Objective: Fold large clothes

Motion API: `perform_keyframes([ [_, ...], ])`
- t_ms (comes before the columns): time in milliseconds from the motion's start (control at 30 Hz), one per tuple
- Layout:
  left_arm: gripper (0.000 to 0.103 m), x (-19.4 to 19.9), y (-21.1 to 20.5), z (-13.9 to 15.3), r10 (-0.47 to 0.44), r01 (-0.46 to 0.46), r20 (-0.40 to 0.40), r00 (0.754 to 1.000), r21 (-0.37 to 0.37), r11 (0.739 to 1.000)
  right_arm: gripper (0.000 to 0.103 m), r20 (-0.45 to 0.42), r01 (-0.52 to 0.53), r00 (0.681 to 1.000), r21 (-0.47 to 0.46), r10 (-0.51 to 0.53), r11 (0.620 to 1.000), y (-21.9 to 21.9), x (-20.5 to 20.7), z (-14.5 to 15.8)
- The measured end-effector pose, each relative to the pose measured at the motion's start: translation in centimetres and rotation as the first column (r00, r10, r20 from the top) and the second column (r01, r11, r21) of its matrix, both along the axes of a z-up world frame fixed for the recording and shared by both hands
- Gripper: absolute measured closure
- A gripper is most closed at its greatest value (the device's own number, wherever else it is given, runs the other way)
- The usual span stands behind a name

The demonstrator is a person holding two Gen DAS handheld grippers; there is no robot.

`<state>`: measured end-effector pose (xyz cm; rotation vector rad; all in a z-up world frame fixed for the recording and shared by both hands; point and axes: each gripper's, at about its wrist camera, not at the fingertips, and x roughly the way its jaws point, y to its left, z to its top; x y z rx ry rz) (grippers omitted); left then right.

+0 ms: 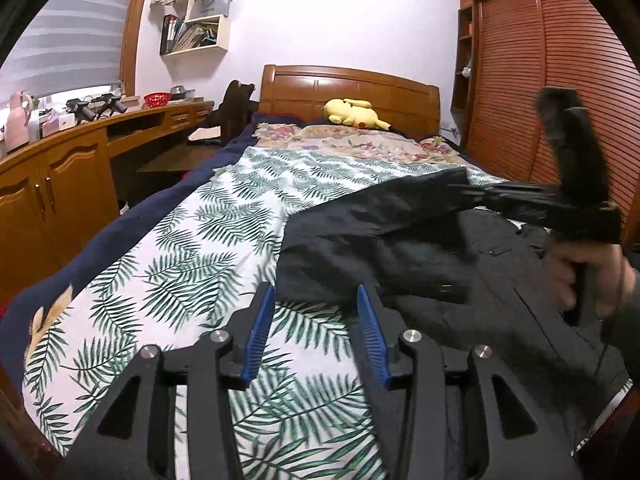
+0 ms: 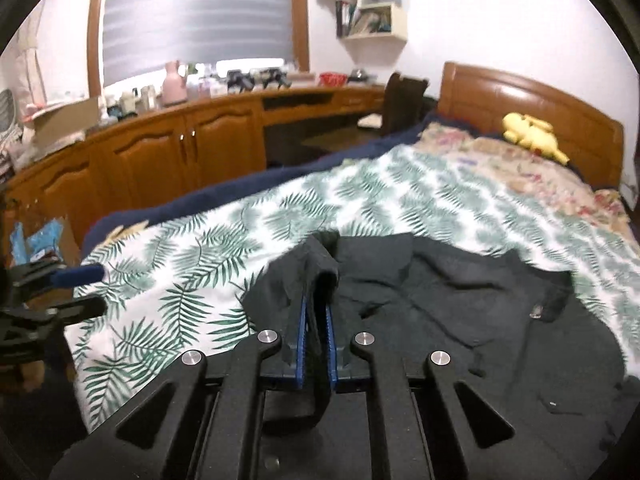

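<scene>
Fold under way: right gripper (image 2: pixel 316 316) clamped on a fold of the black garment (image 2: pixel 460 292), left gripper (image 1: pixel 316 304) half-open, empty; next, judged, carry the fold across.

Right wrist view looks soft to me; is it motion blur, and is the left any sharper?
Right wrist: leaf-print sheet and desk smeared, while the right claw clamped on the black garment stays crisp. Left wrist: sharper; only the right claw and hand blur. Both: fisheye bending, dark corners.
</scene>
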<state>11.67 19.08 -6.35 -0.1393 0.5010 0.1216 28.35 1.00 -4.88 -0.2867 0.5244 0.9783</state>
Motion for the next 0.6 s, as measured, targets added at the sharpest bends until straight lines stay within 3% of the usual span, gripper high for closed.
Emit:
perform_keyframes([
  [200,0.062,1.2,-2.1,0.3,-0.047,0.047,0.013,0.999,-0.003,0.999,0.097,0.032,0.08,0.996,-0.046,-0.078,0.996,-4.9,-1.4,0.2],
  [600,0.061,3.5,-5.1,0.3,-0.102,0.101,0.01,0.995,0.008,0.995,0.098,-0.01,0.226,0.974,-0.072,-0.227,0.971,-14.6,-3.1,-2.2],
])
